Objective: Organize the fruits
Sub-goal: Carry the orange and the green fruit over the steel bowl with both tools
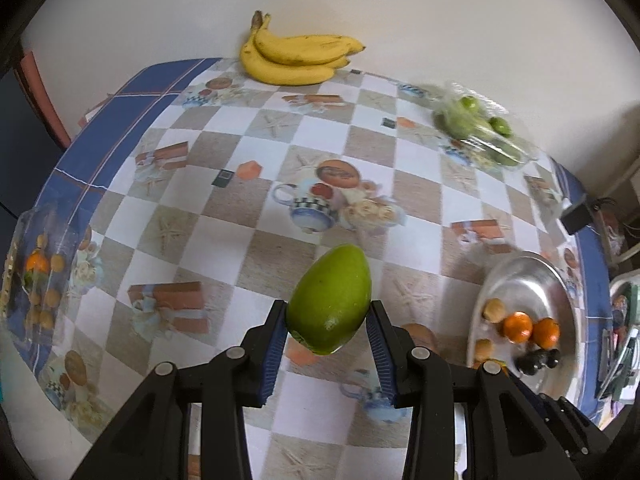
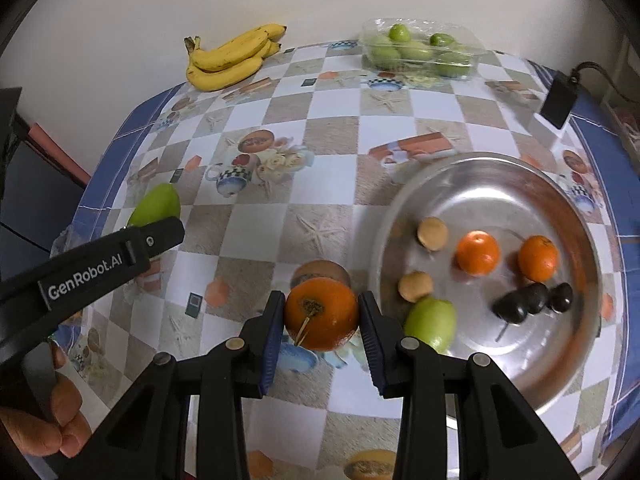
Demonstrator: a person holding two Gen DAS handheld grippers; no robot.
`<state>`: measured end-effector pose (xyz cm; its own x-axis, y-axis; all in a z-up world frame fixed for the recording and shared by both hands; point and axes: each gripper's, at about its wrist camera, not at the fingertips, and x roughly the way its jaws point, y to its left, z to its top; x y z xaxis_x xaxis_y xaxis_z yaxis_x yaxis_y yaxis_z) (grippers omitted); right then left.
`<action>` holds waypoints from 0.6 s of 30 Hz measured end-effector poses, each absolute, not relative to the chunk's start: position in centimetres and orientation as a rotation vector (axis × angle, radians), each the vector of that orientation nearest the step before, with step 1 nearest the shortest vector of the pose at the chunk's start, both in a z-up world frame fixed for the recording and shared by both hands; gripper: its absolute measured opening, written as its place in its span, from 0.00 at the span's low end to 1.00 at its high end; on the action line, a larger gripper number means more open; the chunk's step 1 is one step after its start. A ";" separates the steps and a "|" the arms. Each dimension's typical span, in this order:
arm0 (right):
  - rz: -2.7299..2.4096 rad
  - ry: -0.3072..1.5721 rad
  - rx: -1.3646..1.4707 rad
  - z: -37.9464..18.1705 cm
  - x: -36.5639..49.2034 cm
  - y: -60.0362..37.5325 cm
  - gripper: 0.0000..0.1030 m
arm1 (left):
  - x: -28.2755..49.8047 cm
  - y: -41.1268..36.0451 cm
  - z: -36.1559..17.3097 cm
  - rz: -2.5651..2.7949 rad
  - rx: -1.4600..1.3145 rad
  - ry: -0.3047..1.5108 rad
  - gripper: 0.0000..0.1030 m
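The counter [image 1: 224,184], covered by a chequered printed cloth, is seen from both wrists. Only in the left wrist view is a clear plastic box of small orange and tan fruits [image 1: 40,276] shown, at the counter's left edge. Only in the right wrist view is the metal tray [image 2: 492,184] seen whole, together with a green fruit [image 2: 432,322] lying at its near rim and a black adapter [image 2: 558,98] at the far right edge of the counter.

On the tray two oranges [image 2: 478,253], two tan fruits [image 2: 432,234] and a cluster of dark fruits [image 2: 532,302] are laid. A bunch of bananas [image 1: 296,58] is placed against the wall at the back, and a clear punnet of green fruits [image 2: 420,50] is set to its right, well apart from it.

A green mango [image 1: 330,300] is grasped between the pads of the left hand-held gripper [image 1: 328,344] and is held above the counter, left of the tray. An orange [image 2: 322,314], stem end towards the camera, is clenched by the right hand-held gripper [image 2: 320,340] just left of the tray's rim. Nothing is seen standing between either held fruit and the tray.
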<state>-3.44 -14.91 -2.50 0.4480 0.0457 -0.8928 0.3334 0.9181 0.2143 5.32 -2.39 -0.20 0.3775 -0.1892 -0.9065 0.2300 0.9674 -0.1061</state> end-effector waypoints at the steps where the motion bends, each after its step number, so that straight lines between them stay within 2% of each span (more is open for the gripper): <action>1: -0.186 1.096 0.390 -2.4 -3.8 -15.0 0.37 | 5.0 -2.7 -0.1 -0.271 0.039 1.146 0.42; 18: -0.260 1.069 0.450 -2.5 -5.2 -18.5 0.37 | 3.4 -5.6 -1.6 -0.336 0.023 1.094 0.42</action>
<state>-5.22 -18.47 -2.52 0.4626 0.0106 -0.8865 0.4164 0.8802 0.2278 3.42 -5.65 -1.56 0.4135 -0.2558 -0.8738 0.2781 0.9493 -0.1463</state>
